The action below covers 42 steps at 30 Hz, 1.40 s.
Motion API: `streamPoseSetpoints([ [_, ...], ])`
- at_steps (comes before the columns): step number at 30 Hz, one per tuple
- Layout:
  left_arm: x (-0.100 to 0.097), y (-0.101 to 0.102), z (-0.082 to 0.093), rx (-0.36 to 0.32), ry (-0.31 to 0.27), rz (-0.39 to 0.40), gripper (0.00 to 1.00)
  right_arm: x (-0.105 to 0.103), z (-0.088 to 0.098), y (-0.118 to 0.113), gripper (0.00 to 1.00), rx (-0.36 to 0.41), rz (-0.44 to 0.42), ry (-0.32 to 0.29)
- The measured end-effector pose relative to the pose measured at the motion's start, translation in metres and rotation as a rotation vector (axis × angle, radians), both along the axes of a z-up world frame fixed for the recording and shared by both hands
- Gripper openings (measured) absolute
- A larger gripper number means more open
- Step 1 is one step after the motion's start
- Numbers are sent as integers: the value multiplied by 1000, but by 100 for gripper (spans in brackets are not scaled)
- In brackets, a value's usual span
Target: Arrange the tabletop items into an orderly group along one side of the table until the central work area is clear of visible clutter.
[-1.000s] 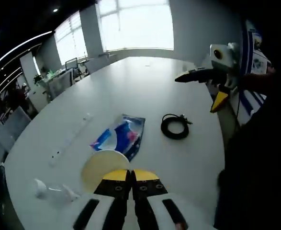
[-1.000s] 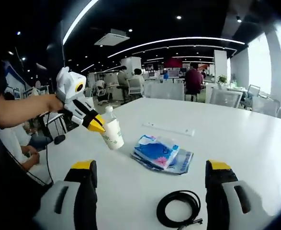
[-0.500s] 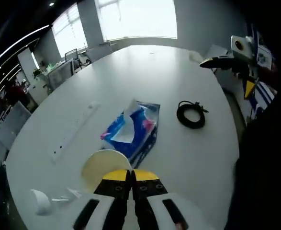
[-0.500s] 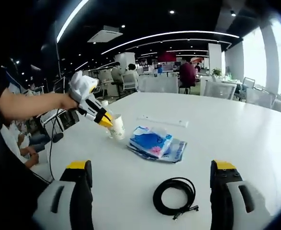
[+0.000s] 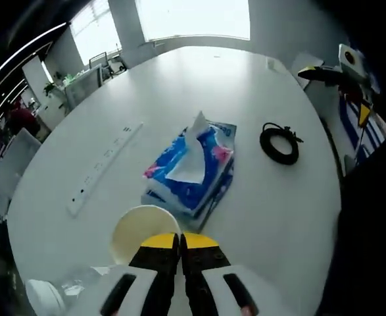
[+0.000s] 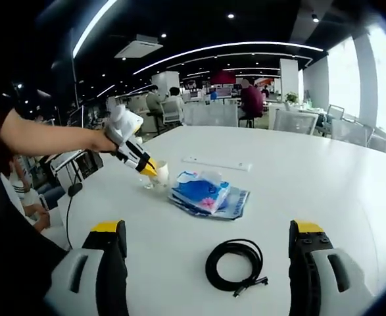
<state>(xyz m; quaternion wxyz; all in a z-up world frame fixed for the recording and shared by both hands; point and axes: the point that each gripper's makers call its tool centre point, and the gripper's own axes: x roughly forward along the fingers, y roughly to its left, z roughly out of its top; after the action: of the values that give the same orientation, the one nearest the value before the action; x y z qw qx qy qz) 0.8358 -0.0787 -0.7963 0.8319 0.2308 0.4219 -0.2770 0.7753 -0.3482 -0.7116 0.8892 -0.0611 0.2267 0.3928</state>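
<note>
Pinched at its rim by the closed left gripper [image 5: 179,242], the light, crushable cream paper cup [image 5: 143,230] is held beside the blue tissue pack [image 5: 191,171]; the right gripper [image 6: 206,263] is spread wide.

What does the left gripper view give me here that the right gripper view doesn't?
The left gripper view looks down into the paper cup pinched in the left gripper, with a clear plastic bottle lying beside it. The right gripper view adds the open right gripper, the person's arm and office desks behind. Both share the tissue pack, coiled black cable, white power strip and white table.
</note>
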Motion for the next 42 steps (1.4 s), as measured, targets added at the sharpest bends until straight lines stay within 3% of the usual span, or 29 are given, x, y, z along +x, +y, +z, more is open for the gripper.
streamPoseSetpoints([
  [7,5,-1,-7,21,11,27,0,0,-4,-6,99,-4,-16,7],
  [12,12,3,-8,45,-19,35,0,0,-7,-10,99,-9,-19,15],
  [22,13,8,-18,53,-2,35,1,-1,-11,-11,99,-20,-15,24],
  [26,17,11,-17,51,-27,50,11,-1,-13,-11,99,-22,-12,27],
  [36,7,-2,-1,10,-66,42,22,4,-15,-8,99,-22,-6,32],
  [42,2,1,8,-22,-92,74,27,7,-16,-7,99,-19,-7,37],
])
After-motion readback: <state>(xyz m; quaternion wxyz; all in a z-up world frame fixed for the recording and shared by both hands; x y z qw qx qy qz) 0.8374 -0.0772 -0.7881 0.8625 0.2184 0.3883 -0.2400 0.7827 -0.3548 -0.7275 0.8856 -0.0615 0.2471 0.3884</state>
